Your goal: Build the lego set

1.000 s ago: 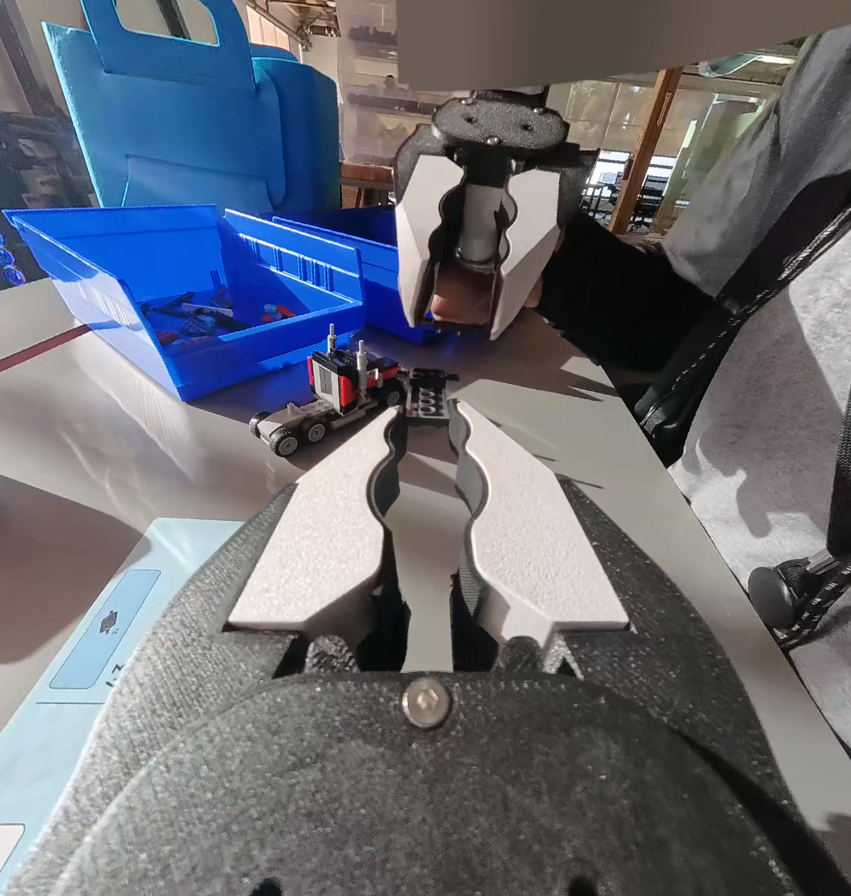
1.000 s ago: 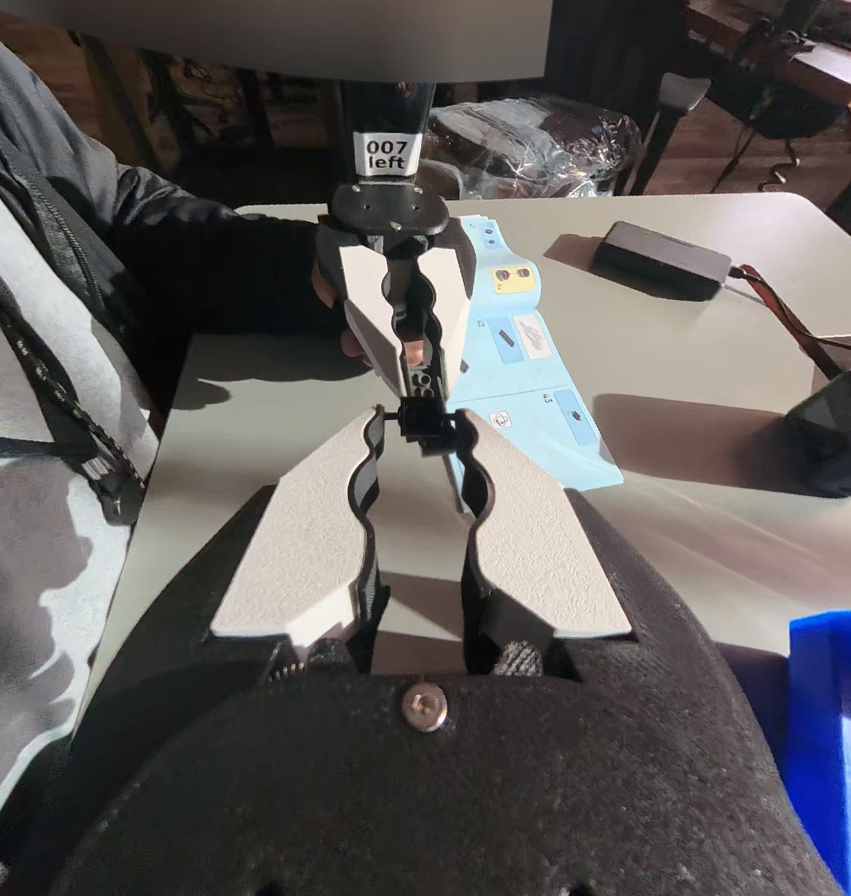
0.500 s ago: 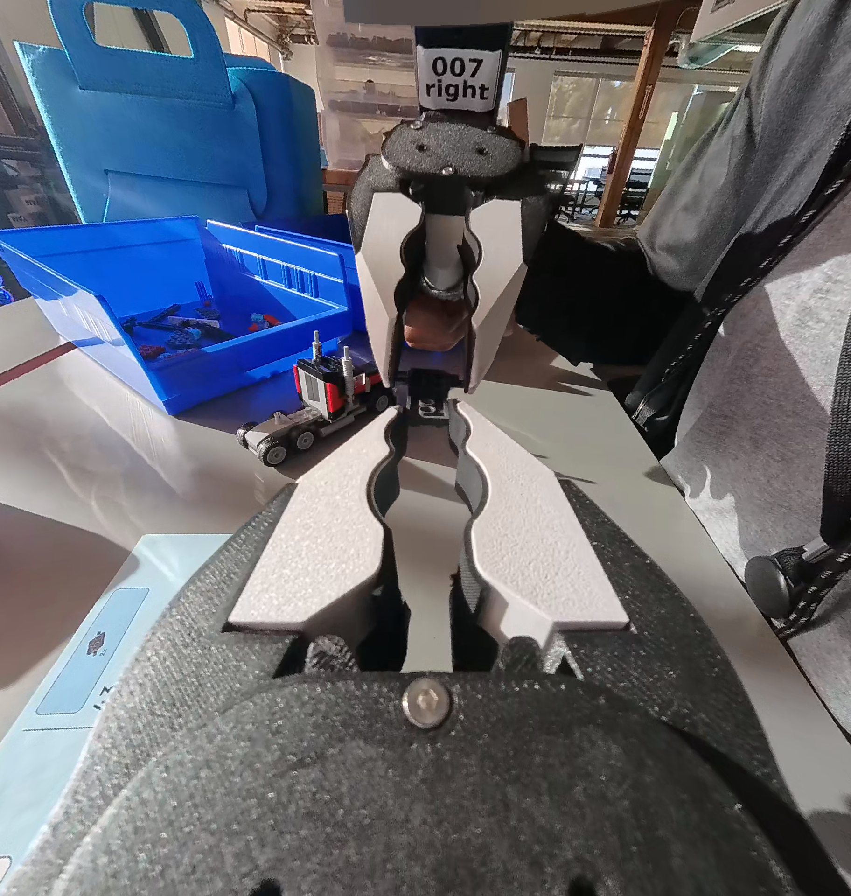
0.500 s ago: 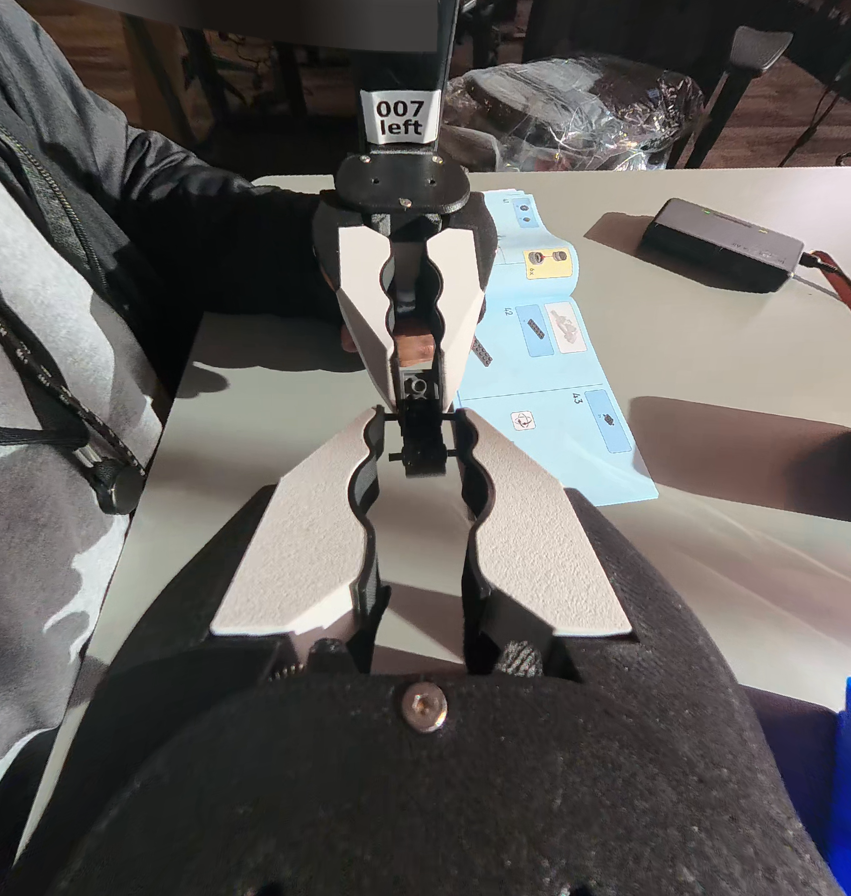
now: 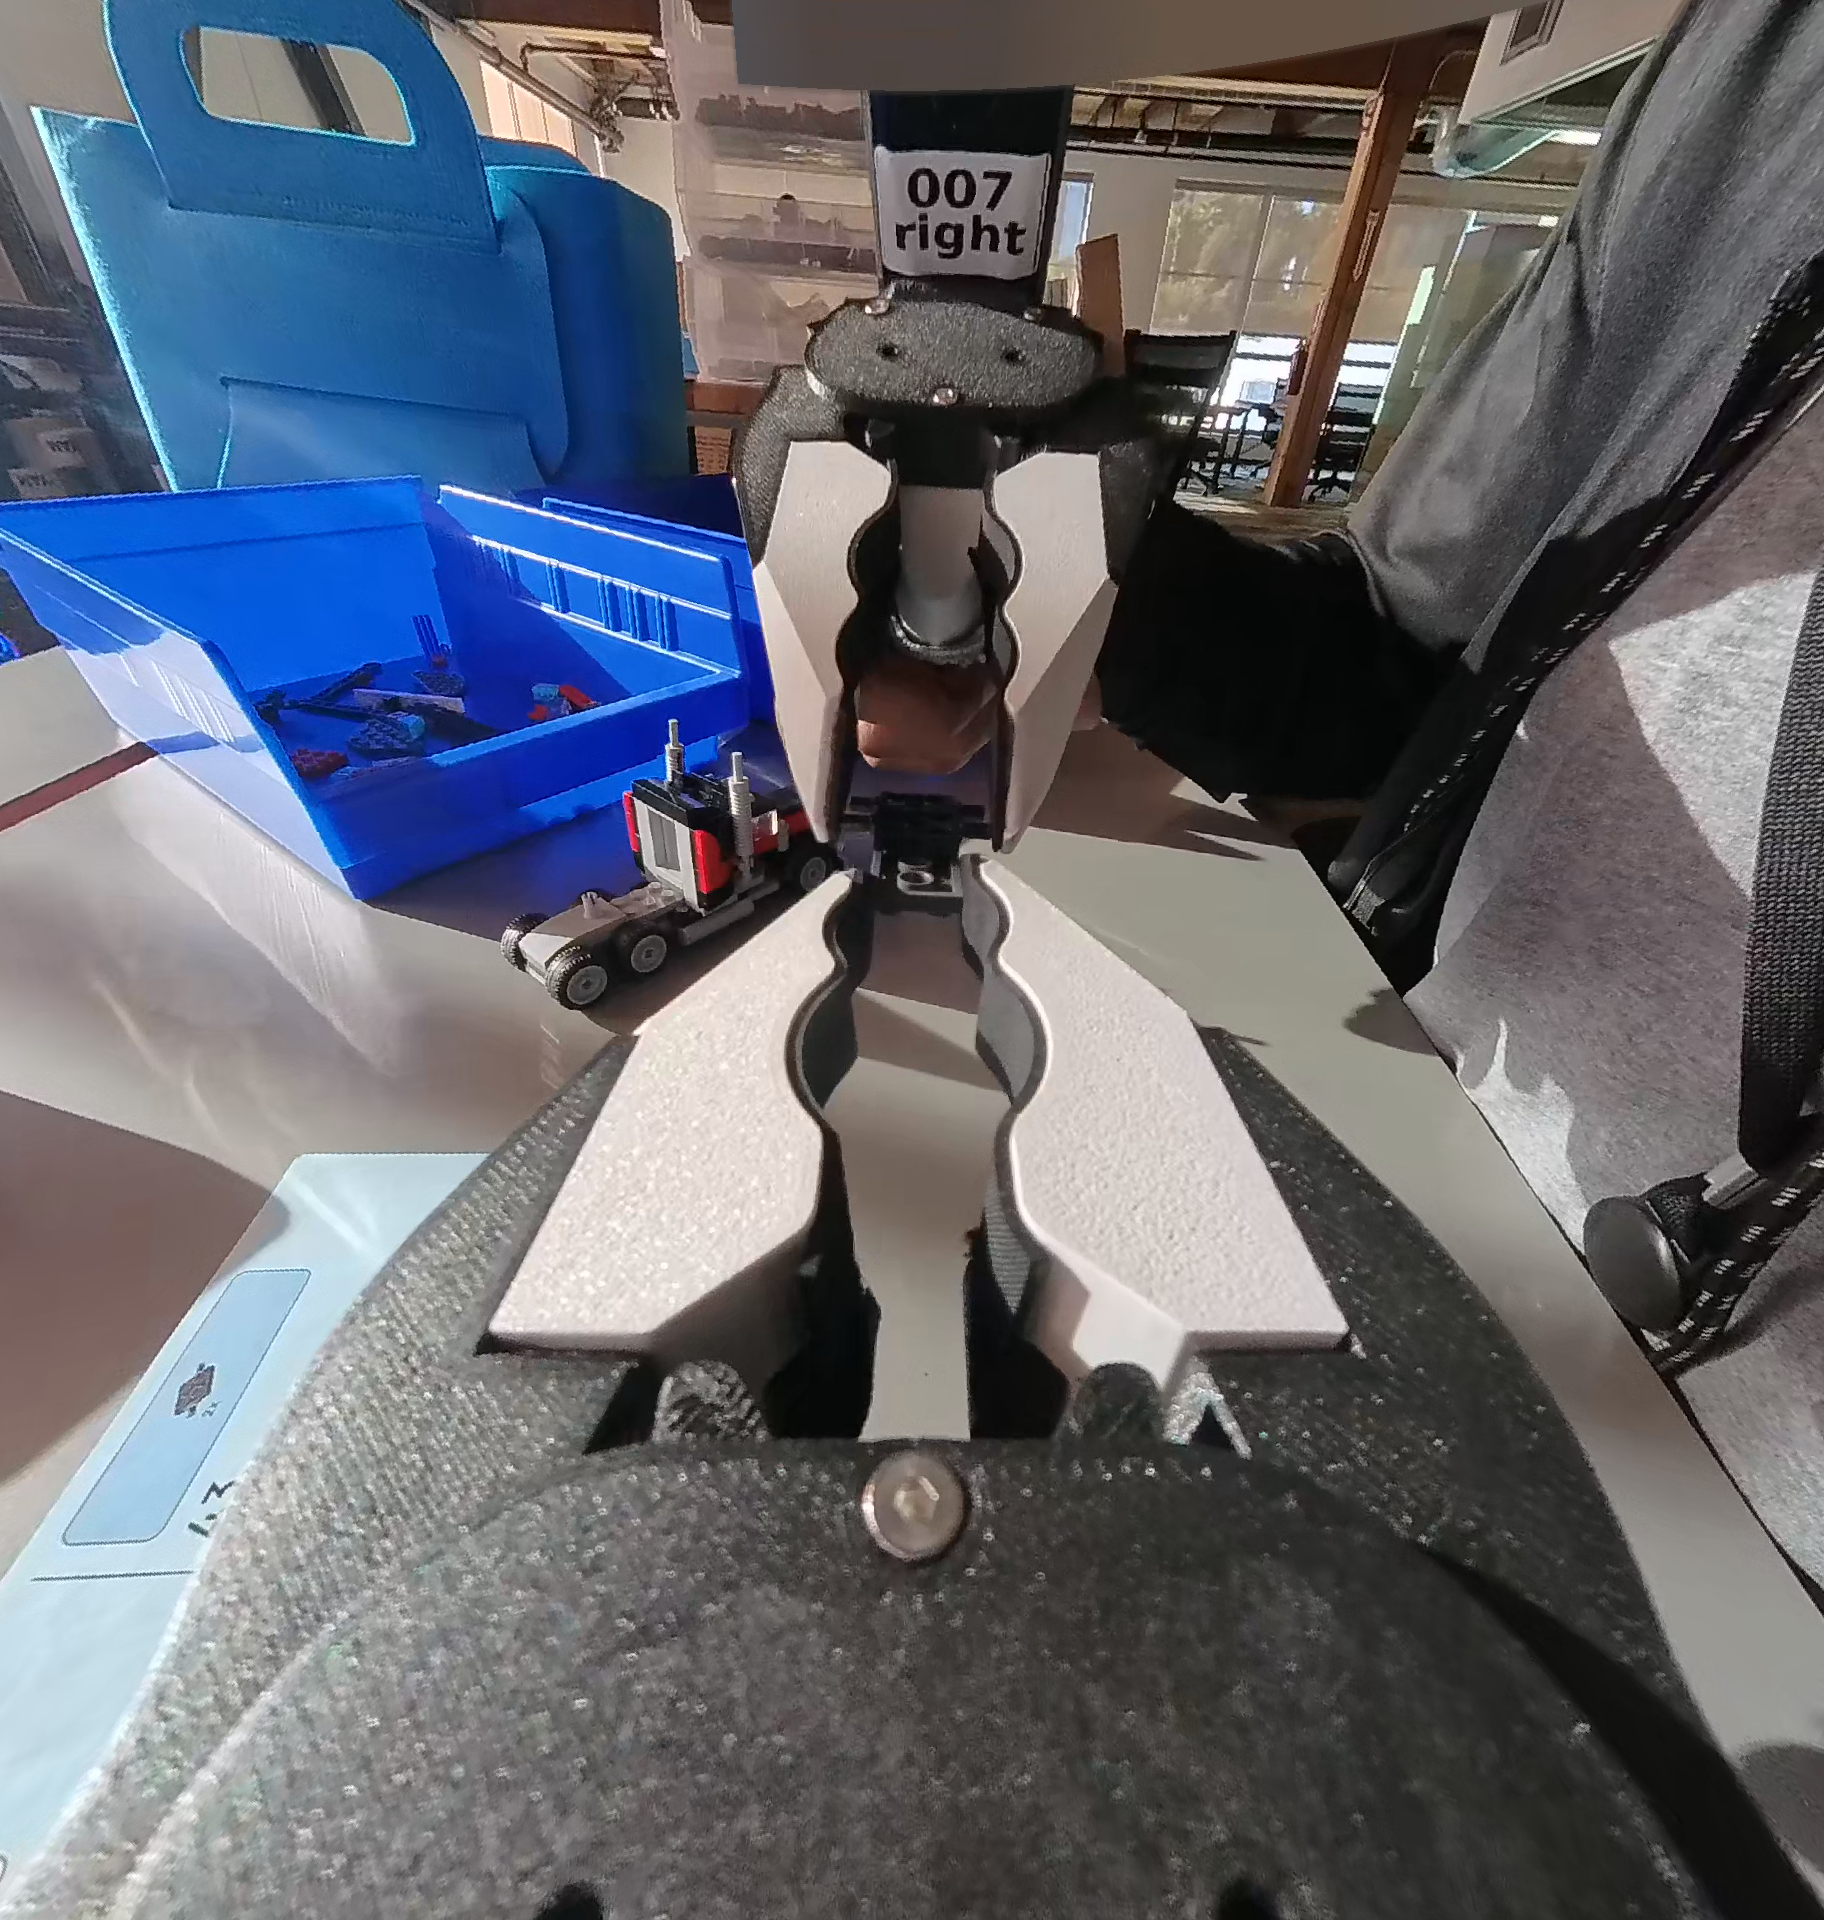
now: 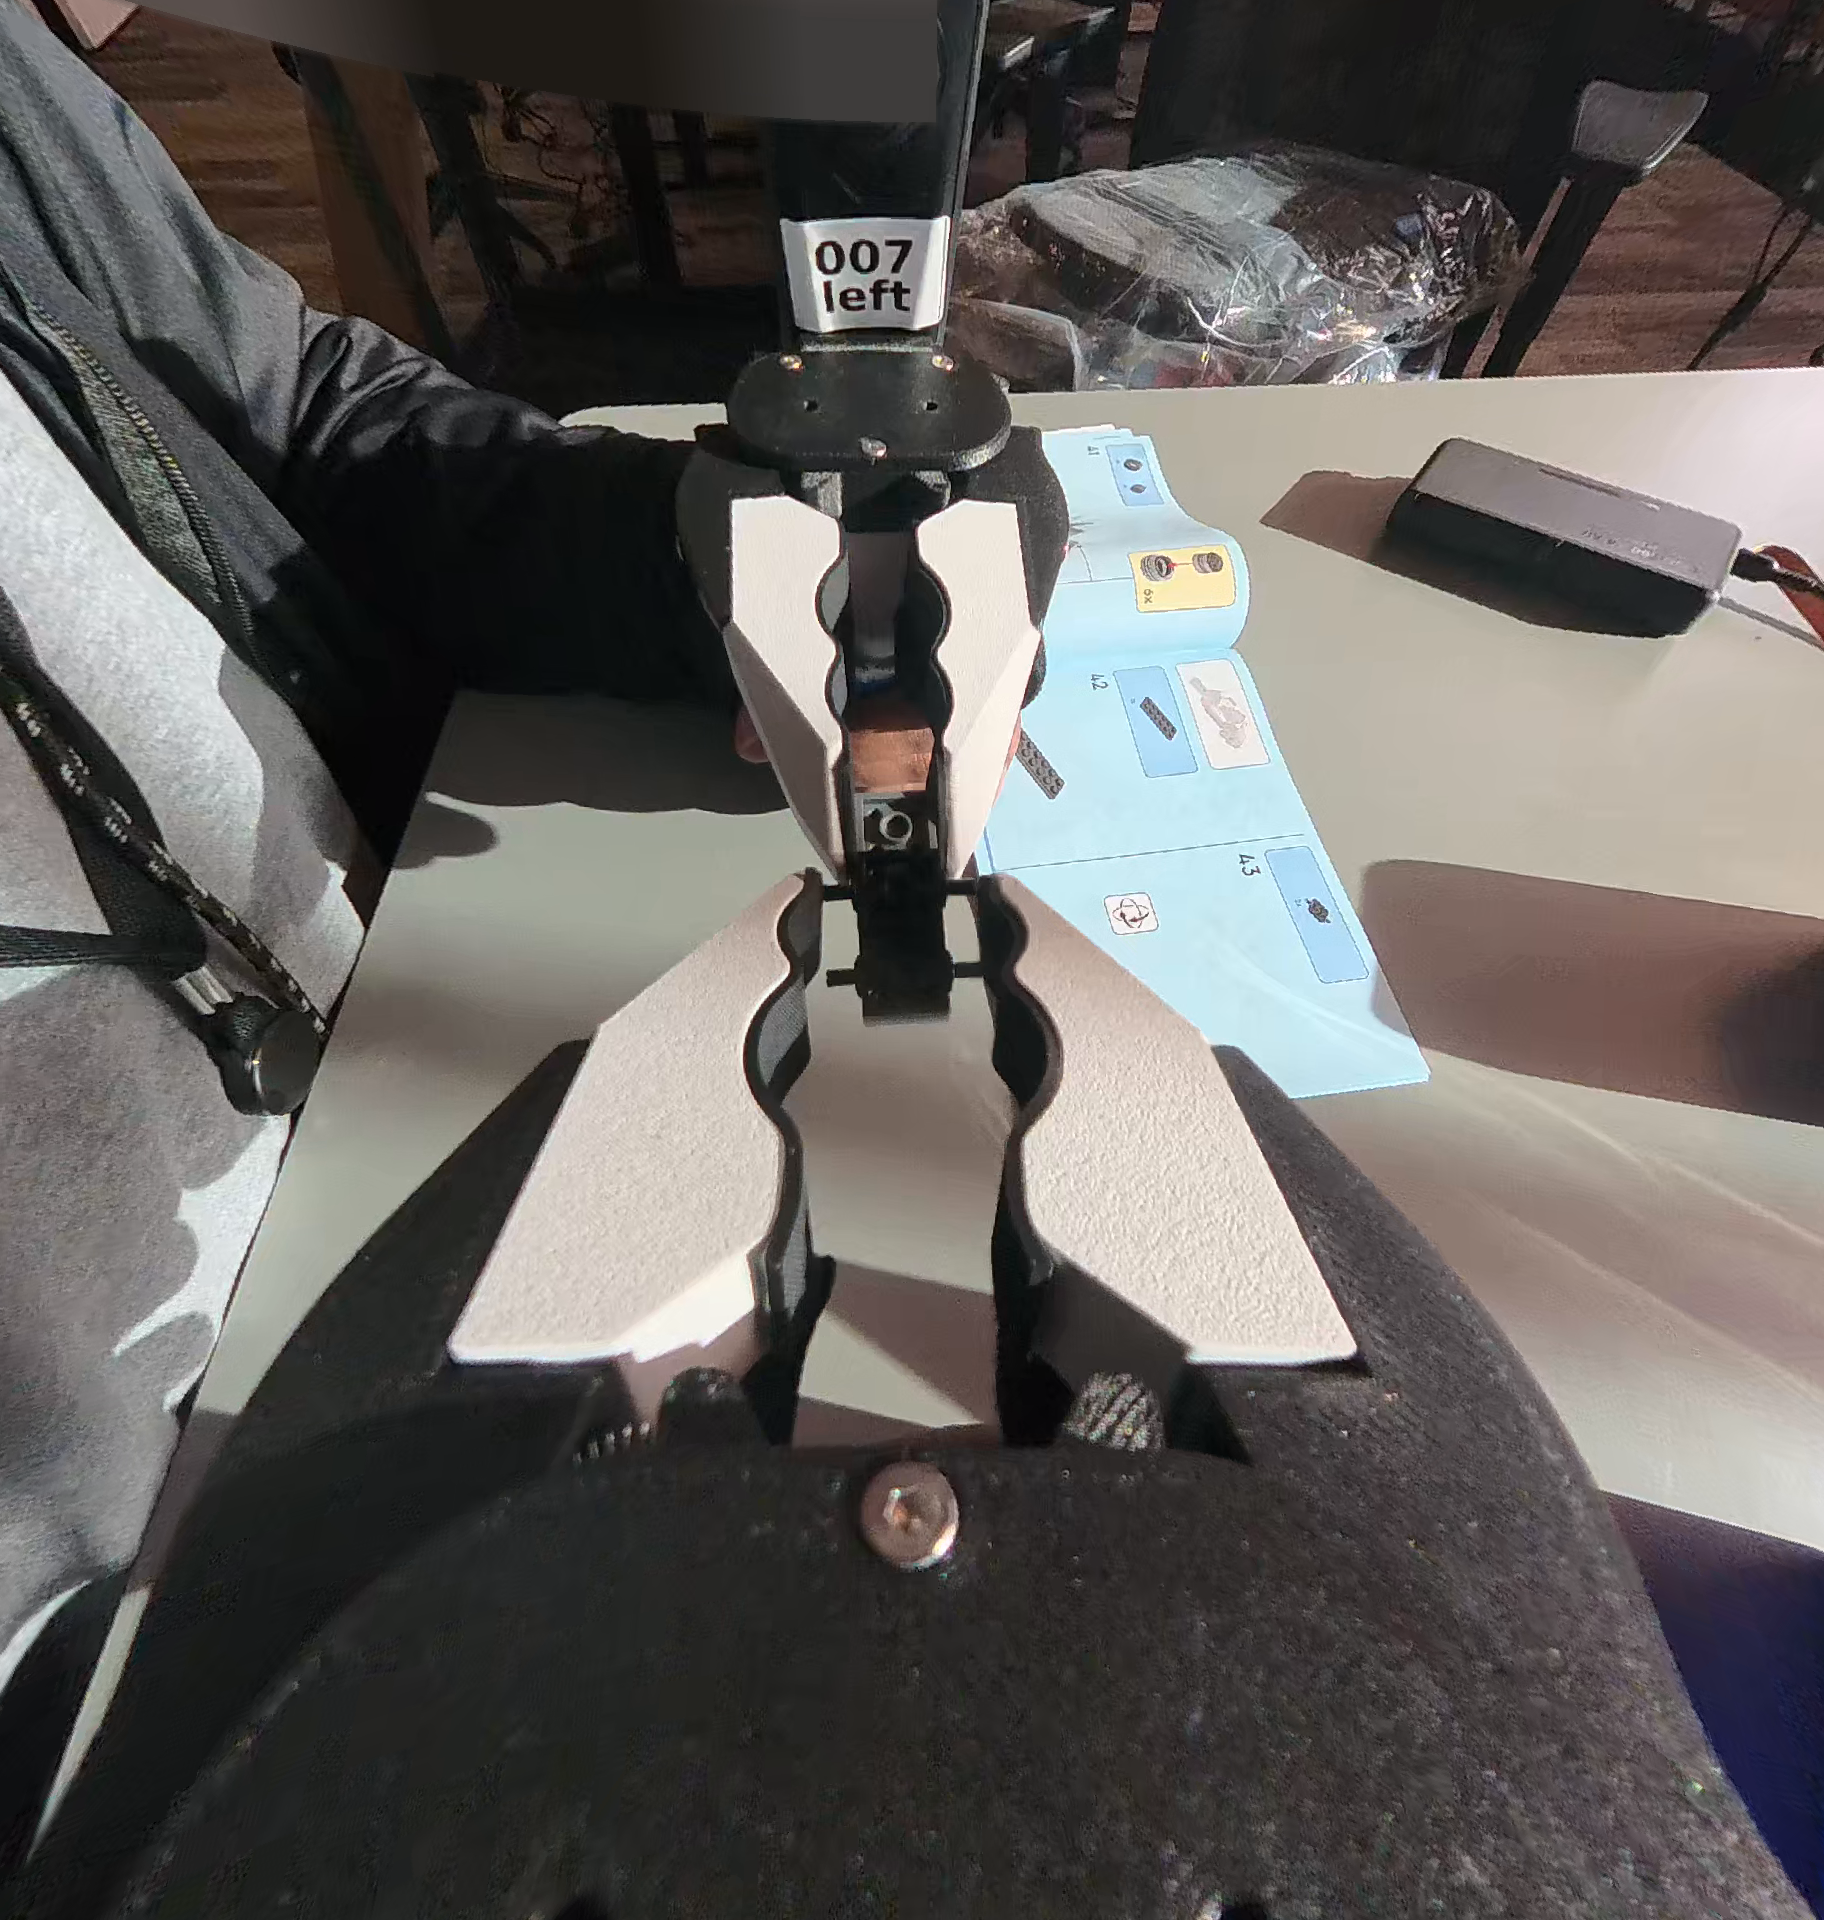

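Observation:
My left gripper (image 5: 913, 883) is shut on a small black and grey lego piece (image 5: 918, 878). My right gripper (image 5: 913, 831) faces it tip to tip and is shut on a black lego piece with thin axle pins (image 6: 897, 951); the pin ends rest against its fingers. In the right wrist view, my right gripper (image 6: 897, 899) holds the pinned piece against the piece in my left gripper (image 6: 892, 847). The two pieces touch, above the table. A black, red and grey lego truck (image 5: 679, 883) stands on the table just left of the grippers.
A blue bin (image 5: 264, 582) with several loose lego parts stands behind the truck, with a blue felt bag (image 5: 316, 312) behind it. A light blue instruction booklet (image 6: 1199, 831) lies open with a loose black plate (image 6: 1038, 769) on it. A black power brick (image 6: 1562, 545) lies beyond. The person's torso (image 5: 1666, 727) is at the table edge. Both grippers' tips are close together, under 4 cm apart. From either gripper's tips it is about 35 centimetres to the black power brick (image 6: 1562, 545).
The right gripper has come down and toward the left gripper, from apart and above to tip against tip. The two held pieces now touch. The truck has not moved.

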A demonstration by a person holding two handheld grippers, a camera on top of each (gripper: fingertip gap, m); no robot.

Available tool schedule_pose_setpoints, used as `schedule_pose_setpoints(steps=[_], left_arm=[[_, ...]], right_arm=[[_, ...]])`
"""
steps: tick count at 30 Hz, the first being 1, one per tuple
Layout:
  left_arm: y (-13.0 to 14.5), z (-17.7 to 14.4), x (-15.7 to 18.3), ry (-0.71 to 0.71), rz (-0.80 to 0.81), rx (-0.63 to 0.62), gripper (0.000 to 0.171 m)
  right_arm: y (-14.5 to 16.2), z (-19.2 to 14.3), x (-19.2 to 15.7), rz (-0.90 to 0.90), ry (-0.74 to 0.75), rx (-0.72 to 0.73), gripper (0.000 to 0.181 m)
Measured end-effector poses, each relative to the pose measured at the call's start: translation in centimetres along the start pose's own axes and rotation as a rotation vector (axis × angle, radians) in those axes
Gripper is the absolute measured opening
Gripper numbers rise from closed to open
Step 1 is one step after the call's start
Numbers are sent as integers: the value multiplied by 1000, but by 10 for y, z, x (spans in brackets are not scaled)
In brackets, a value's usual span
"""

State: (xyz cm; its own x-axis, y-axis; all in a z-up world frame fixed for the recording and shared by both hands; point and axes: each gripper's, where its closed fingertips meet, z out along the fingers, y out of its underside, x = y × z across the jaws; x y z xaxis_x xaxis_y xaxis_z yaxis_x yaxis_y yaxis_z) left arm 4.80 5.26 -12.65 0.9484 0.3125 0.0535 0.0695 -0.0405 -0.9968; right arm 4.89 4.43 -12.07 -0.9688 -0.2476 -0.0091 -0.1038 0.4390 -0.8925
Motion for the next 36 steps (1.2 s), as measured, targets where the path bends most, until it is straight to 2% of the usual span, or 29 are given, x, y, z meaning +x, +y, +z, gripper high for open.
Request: schedule_pose_setpoints(steps=[4, 7, 13, 16, 20, 29, 32, 36], left_arm=[[-1, -1, -1, -1, -5, 5, 18], [-1, -1, -1, -2, -7, 8, 17], [-5, -3, -2, -6, 6, 31, 18], [-9, -4, 0, -1, 19, 54, 17], [-10, -3, 5, 12, 47, 63, 17], [-8, -1, 10, 18, 107, 49, 18], [-7, -1, 11, 15, 138, 38, 17], [-7, 0, 13, 16, 164, 39, 17]], right_arm=[[-2, -4, 2, 43, 10, 26, 42], [-2, -9, 5, 147, 26, 65, 45], [9, -15, 8, 595, 42, 187, 47], [8, -16, 3, 810, -24, 307, 46], [7, -13, 0, 986, -114, 417, 44], [-1, -4, -5, 1060, -204, 450, 30], [-3, -3, -8, 1045, -235, 449, 13], [-5, -5, -11, 984, -241, 458, 11]])
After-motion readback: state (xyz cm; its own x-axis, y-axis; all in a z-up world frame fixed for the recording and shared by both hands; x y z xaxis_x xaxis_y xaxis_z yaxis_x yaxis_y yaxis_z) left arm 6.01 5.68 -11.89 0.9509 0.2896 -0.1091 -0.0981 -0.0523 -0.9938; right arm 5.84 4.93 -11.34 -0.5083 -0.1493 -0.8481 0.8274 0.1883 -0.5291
